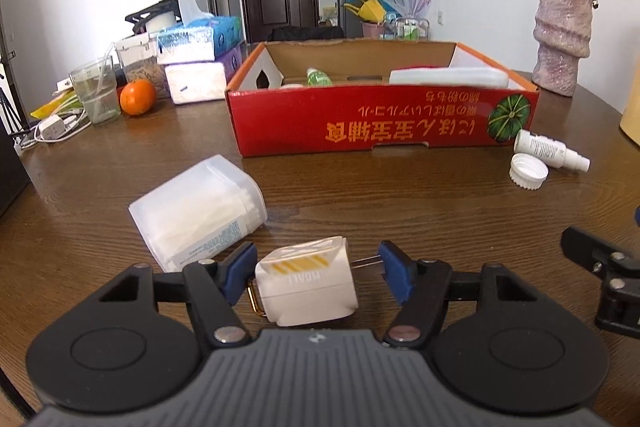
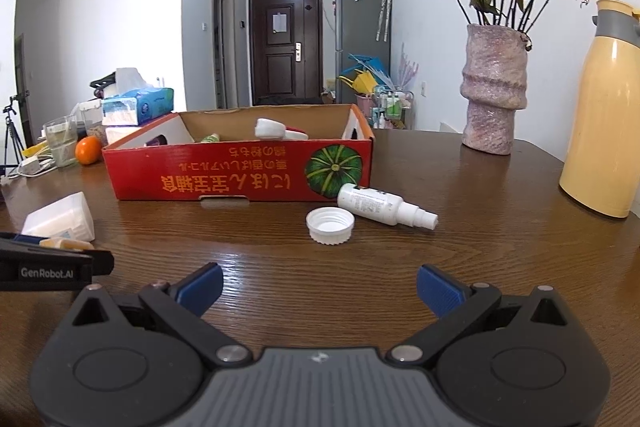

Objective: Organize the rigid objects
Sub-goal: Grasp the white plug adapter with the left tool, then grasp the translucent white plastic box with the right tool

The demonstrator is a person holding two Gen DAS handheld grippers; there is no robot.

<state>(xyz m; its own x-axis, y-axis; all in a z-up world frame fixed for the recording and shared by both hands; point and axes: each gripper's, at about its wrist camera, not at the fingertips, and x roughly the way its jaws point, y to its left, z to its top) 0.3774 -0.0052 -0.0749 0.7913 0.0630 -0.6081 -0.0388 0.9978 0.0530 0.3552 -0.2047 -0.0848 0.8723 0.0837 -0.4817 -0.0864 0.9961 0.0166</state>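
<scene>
left hand-held gripper [image 1: 318, 267]: jaws wide, white charger plug [image 1: 306, 287] between fingers, unclamped, on surface [image 1: 360, 195] | cotton-swab box [image 1: 196, 211]: left of plug | red carton [image 1: 380, 123]: behind | right hand-held gripper [image 2: 320, 291]: jaws wide, empty | cap [image 2: 330, 225], spray bottle [image 2: 380, 207]: ahead

White plug adapter [image 1: 306, 281] lies tilted beside translucent box [image 1: 196, 211].

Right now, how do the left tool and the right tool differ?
The left tool has a white plug adapter between its open fingers, prongs pointing at one pad; the right tool has only bare wooden table between its fingers. The right tool gapes wider. Both are open with blue pads.
</scene>
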